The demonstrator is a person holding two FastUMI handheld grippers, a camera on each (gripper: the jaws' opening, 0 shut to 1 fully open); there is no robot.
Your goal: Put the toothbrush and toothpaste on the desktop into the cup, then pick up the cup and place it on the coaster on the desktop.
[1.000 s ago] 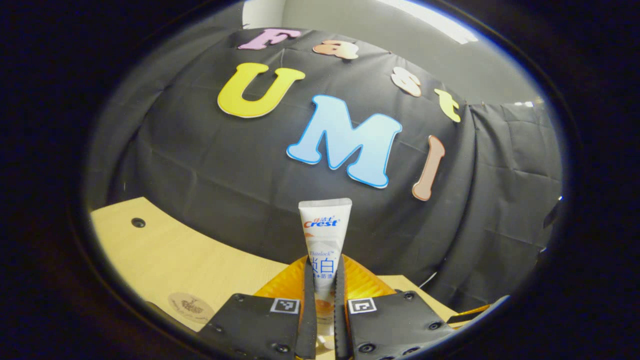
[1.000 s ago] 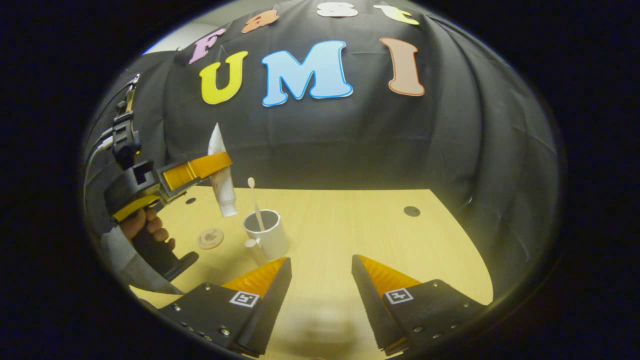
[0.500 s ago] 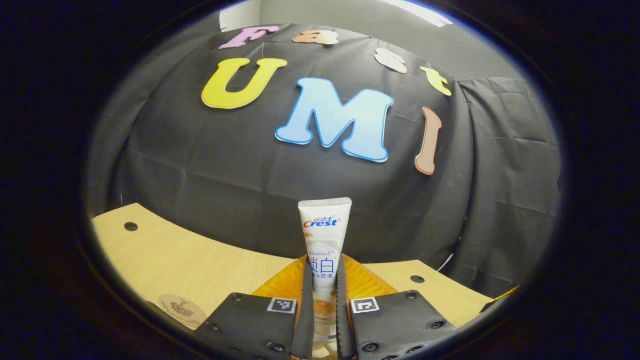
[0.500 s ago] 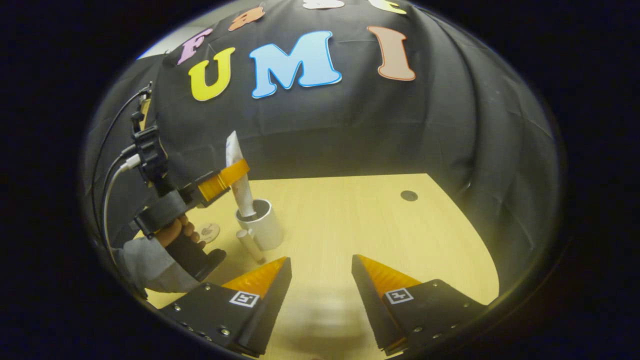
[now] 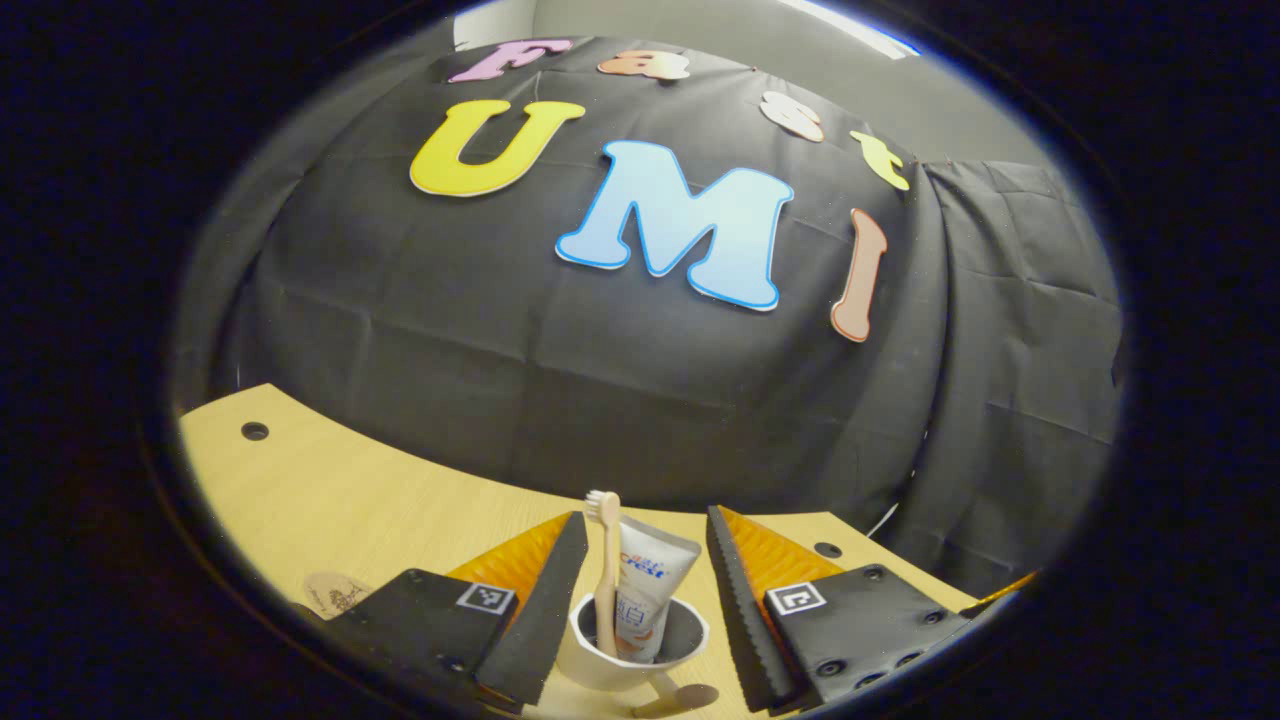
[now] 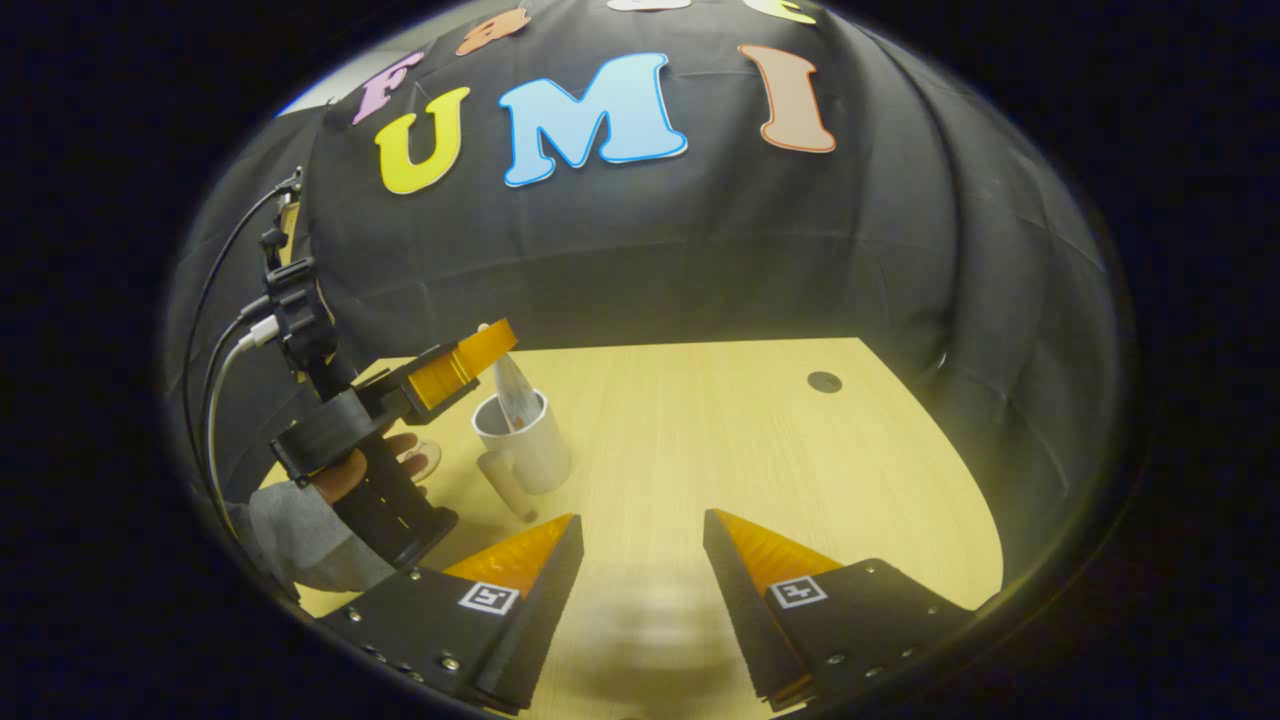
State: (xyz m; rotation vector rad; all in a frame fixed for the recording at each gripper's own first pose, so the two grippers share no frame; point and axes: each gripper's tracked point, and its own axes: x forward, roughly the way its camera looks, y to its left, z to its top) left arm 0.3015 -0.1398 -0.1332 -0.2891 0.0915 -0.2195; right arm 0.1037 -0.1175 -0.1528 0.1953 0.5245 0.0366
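Cup [image 5: 630, 655]: white, with a handle, upright on the wooden table [image 5: 350, 500]; seen from above in the left gripper view, between the two fingers of the left tongs [image 5: 645, 535].
Toothpaste [image 5: 645, 590]: tube standing cap-down inside the cup, leaning toward the rim.
Toothbrush [image 5: 605, 570]: pale handle, upright in the cup beside the toothpaste, head uppermost.
Left tongs: released, fingers spread wide to either side of the cup, touching neither cup nor contents.
Coaster [image 5: 335, 592]: round, flat on the table, near the cup, partly behind the left finger.
Right tongs [image 6: 640, 535]: released, grasping nothing, held over bare table, well apart from the cup [image 6: 525, 440].
Hand [image 6: 355, 475]: grey sleeve, gripping the left tongs' handle.
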